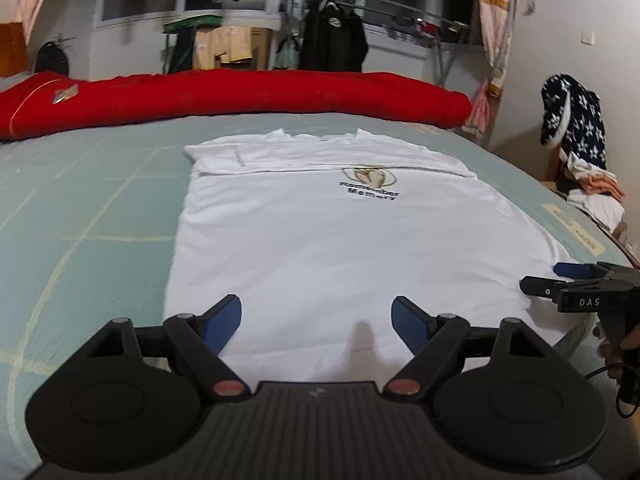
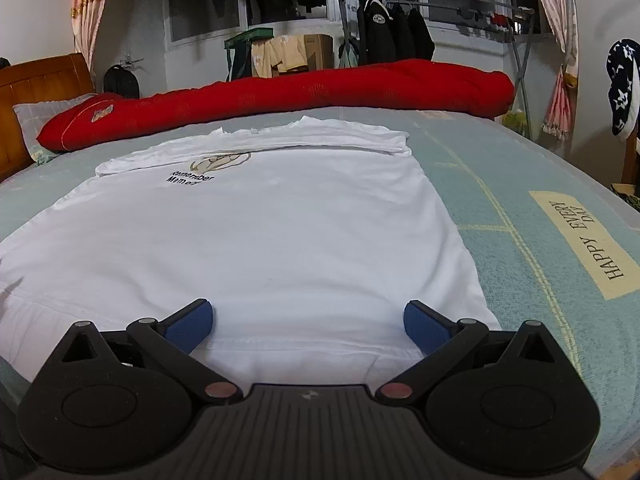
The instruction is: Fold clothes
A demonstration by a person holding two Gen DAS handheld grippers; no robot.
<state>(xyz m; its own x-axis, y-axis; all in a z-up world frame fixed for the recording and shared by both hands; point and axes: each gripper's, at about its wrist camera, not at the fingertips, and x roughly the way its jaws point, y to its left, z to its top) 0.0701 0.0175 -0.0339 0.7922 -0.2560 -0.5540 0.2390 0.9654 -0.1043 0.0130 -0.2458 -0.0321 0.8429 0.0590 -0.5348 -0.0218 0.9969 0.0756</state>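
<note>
The white T-shirt (image 1: 320,248) lay flat on the bed (image 1: 88,208), its sleeves folded in. The left tool (image 1: 316,322) and the right tool (image 2: 308,326) both stood released above its near hem.

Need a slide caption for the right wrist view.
Open right gripper poised at the hem of a white T-shirt laid flat on the bed.

A white cotton T-shirt (image 1: 320,248) (image 2: 248,232) lies flat on the bed, sleeves folded across its top (black "Remember Memory" print showing).
</note>
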